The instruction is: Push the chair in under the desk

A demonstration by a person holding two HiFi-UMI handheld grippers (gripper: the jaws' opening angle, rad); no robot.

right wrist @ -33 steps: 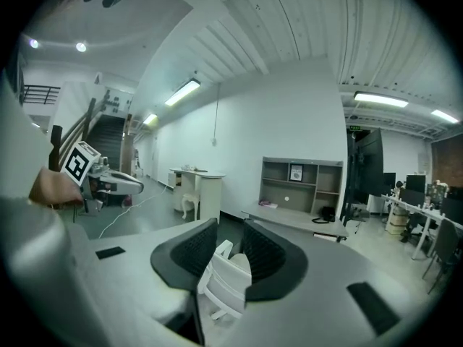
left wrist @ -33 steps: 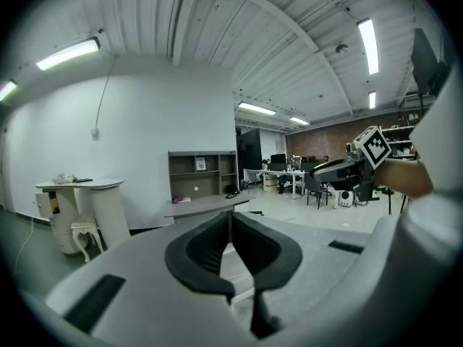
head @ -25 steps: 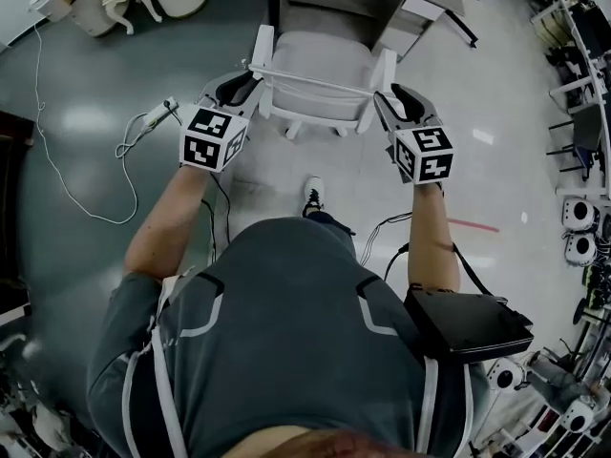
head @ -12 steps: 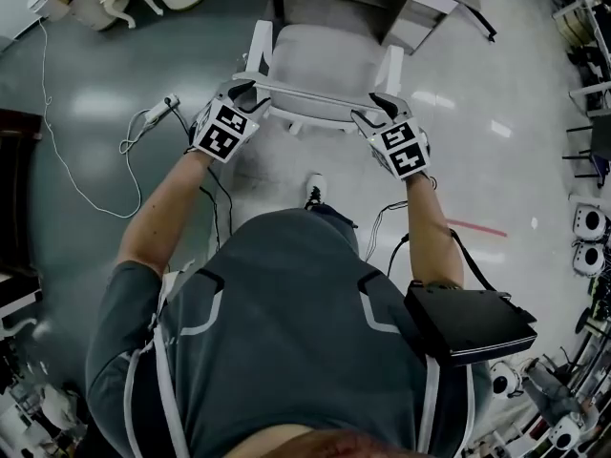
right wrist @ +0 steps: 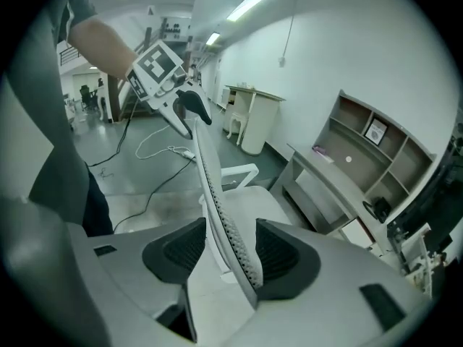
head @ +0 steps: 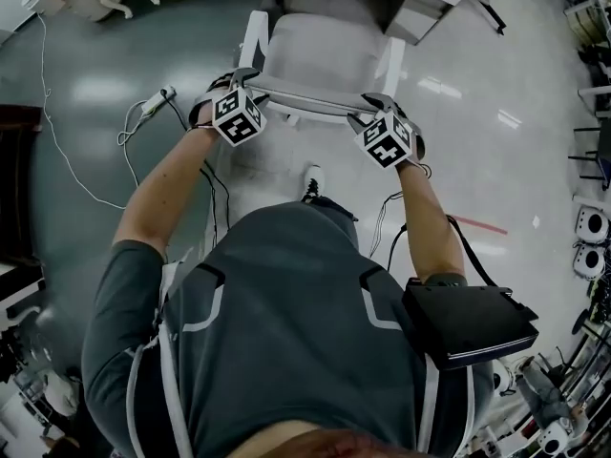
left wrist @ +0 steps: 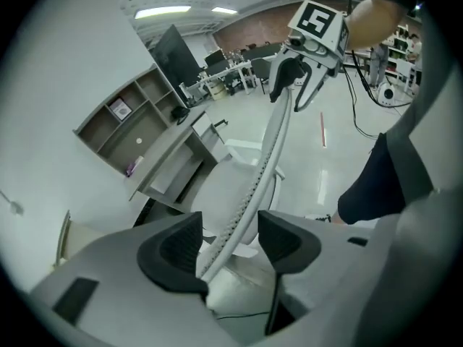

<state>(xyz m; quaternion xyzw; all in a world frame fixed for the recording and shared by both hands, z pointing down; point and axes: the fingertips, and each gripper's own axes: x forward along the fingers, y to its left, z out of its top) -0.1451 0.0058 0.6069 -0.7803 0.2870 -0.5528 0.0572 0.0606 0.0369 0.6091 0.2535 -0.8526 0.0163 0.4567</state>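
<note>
In the middle, the white chair [head: 325, 51] on the glossy grey floor [head: 86, 93], facing the desk [head: 430, 8], seat front up at the desk's near edge, an armrest on either side. Nearest the person, the mesh backrest [head: 305, 92], its top rim running through both grippers. Astride the rim's left end, the left gripper [left wrist: 231, 243], jaws just now opening and spread wide, rim between the pads but not pinched. Astride the right end, the right gripper [right wrist: 228, 251], jaws likewise just opening, spread wide, rim close by one pad, no squeeze. Behind the chair, the person's shoe [head: 312, 184]. Off to the left on the floor, a white cable [head: 67, 160] and a power strip [head: 158, 106]. At the desk's far side, open shelves [left wrist: 123, 121] against the wall.
</note>
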